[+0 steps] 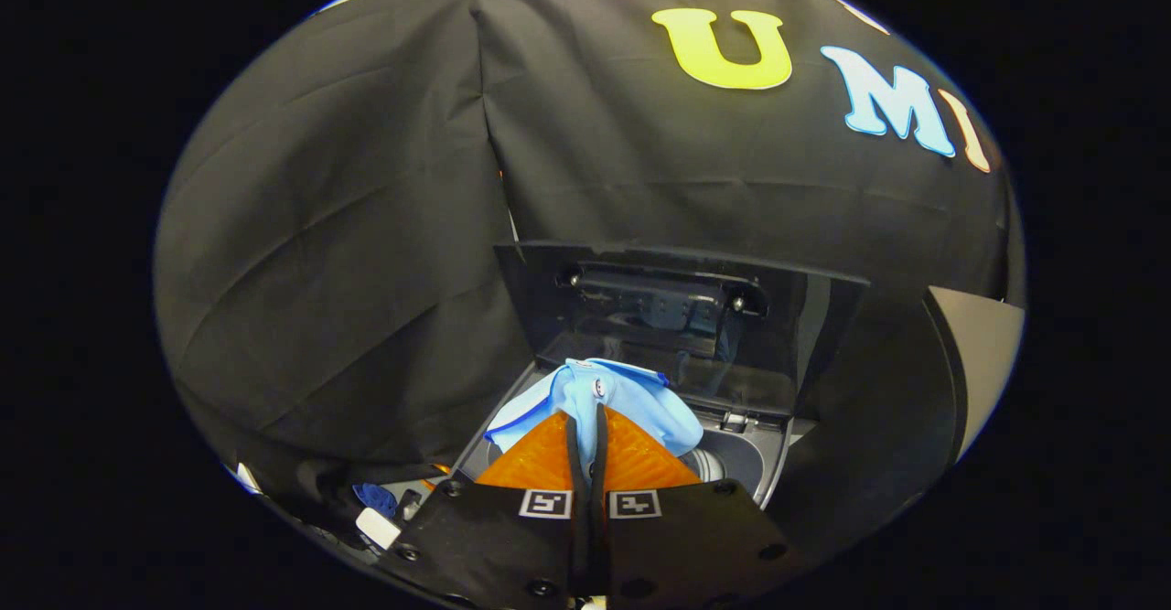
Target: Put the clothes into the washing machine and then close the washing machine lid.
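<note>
Right up close, the gripper (587, 422) has its jaws pressed nearly together, pinching a light blue garment (599, 400) between them. Only a thin slit shows between the two fingers (547, 454), and the cloth bunches over their tips, spilling out to either side. A small round button sits on the fabric just above the fingertips.

And look where it hangs: directly over the open mouth of the washing machine (741, 454). Part of the drum's round opening shows just right of the fingers, below the drooping blue cloth. Whether the garment touches the rim of the tub, I cannot tell.

Beyond the garment, the washing machine lid (778, 336) stands raised, dark and glossy, leaning back toward the black cloth wall (348, 244) of the booth. A dark bracket with two screws sits on its inner face.

Down to the left of the fingers, beside the machine, a small blue object (375, 497) and a white one (377, 528) lie low, too small to make out.
</note>
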### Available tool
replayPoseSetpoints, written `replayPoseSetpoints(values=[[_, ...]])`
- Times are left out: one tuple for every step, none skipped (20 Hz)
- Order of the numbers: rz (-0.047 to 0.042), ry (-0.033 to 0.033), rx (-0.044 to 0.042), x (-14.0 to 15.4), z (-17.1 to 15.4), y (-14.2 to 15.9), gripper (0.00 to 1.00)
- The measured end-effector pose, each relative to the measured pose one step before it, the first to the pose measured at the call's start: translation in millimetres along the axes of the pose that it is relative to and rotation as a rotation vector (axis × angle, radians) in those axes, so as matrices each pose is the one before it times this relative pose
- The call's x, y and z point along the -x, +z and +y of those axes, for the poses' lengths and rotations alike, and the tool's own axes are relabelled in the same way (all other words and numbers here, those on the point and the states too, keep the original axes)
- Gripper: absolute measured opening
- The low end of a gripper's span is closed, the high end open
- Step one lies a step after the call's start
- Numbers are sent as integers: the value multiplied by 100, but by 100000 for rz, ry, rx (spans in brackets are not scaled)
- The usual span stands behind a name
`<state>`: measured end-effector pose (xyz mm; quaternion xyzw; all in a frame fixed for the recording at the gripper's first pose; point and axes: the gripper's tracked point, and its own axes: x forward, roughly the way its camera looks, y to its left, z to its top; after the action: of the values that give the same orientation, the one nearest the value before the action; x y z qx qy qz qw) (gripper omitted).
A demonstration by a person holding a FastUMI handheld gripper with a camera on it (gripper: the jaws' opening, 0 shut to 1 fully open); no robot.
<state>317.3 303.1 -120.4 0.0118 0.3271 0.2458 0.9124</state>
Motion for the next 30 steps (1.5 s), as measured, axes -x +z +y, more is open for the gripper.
replayPoseSetpoints(values=[[316,-584,-199,-600,-100,-293,1],[426,-718,-314,-540,-191,-387,1],[253,-660,-285,-463,-121,-368,1],[73,-881,-295,-617,-177,-176,1],[158,-822,-430,-566,-210,-258,1],[299,-742,-328,-494,-71,-428,1],[363,-807,-261,-405,-81,-432,1],[423,-702,-240,-372,57,-656,1],[464,-555,-355,-382,-15,-444,1],[560,109,-352,-435,155,-445,1],[-39,8,-257,-310,147,-253,1],[163,-772,322,-241,94,-479,1],[47,-676,253,-234,-27,-148,1],[-13,-499,-196,-371,-36,-259,1],[608,-289,-503,-266,-21,-282,1],[503,-549,-537,-201,-25,-344,1],[815,-540,-561,-220,-105,-252,1],[896,-209,-683,-290,70,-395,1],[1375,-474,-761,-153,45,-422,2],[1618,-809,-756,-62,-170,-533,3],[1261,-585,-1234,-50,-115,-583,4],[1345,219,-1533,-82,55,-364,6],[1085,-232,-1020,-109,-184,-172,17],[239,-109,-780,-148,-96,-272,29],[24,-967,-143,305,-166,221,41],[-92,-351,-212,-204,11,-153,53],[-487,-579,-707,29,-71,17,65],[-838,-527,-406,164,-80,-92,76],[-179,-179,-460,82,-53,87,88],[-90,-303,-154,54,-141,-38,100]])
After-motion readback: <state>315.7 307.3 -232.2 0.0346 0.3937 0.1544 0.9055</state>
